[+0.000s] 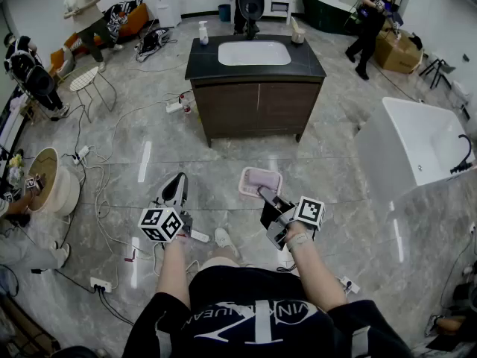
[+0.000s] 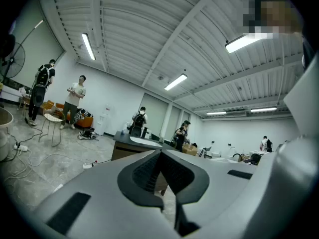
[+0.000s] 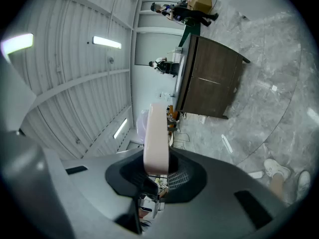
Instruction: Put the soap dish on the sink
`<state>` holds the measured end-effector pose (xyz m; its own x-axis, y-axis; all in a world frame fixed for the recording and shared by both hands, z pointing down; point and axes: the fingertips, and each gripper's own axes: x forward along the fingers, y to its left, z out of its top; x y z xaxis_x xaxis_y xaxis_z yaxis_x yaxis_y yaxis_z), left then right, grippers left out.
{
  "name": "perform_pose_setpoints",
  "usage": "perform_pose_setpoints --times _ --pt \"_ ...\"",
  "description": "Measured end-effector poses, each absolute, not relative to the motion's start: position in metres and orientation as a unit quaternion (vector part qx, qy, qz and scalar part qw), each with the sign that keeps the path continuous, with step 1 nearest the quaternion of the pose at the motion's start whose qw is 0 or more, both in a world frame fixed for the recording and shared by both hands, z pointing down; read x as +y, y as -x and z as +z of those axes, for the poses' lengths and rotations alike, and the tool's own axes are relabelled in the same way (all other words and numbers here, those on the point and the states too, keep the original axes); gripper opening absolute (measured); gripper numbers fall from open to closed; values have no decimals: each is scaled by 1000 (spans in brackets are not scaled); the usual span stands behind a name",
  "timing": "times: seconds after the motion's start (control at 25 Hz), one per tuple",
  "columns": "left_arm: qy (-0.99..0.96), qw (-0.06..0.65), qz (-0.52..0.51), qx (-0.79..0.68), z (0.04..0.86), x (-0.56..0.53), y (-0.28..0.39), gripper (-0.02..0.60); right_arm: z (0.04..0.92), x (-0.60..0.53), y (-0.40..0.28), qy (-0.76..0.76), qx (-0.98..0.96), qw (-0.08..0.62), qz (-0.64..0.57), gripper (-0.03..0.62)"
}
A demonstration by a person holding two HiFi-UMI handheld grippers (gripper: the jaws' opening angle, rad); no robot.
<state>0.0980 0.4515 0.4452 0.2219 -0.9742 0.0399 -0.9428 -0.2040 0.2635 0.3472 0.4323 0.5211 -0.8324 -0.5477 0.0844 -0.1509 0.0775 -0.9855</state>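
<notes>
In the head view, my right gripper (image 1: 267, 197) is shut on the rim of a pink soap dish (image 1: 260, 180), held over the grey floor in front of me. The right gripper view shows the soap dish (image 3: 156, 133) edge-on, clamped between the jaws of the right gripper (image 3: 157, 159). My left gripper (image 1: 176, 188) hangs beside it on the left; its jaws meet with nothing between them. The white sink (image 1: 254, 53) sits in a dark-topped wooden vanity (image 1: 253, 107) a few steps ahead. The vanity (image 3: 212, 78) also shows tilted in the right gripper view.
A soap dispenser (image 1: 203, 33) and a small cup (image 1: 297, 34) stand on the vanity top. A white bathtub (image 1: 417, 148) lies to the right. Cables and power strips (image 1: 97, 170) trail across the floor at left, near a round tub (image 1: 52, 183). Several people stand around the room.
</notes>
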Motion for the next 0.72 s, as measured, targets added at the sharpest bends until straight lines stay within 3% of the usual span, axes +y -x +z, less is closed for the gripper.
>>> perform_pose_setpoints --times 0.72 --pt "-778 125 -56 -614 466 389 -57 15 532 374 -310 260 721 148 -625 88"
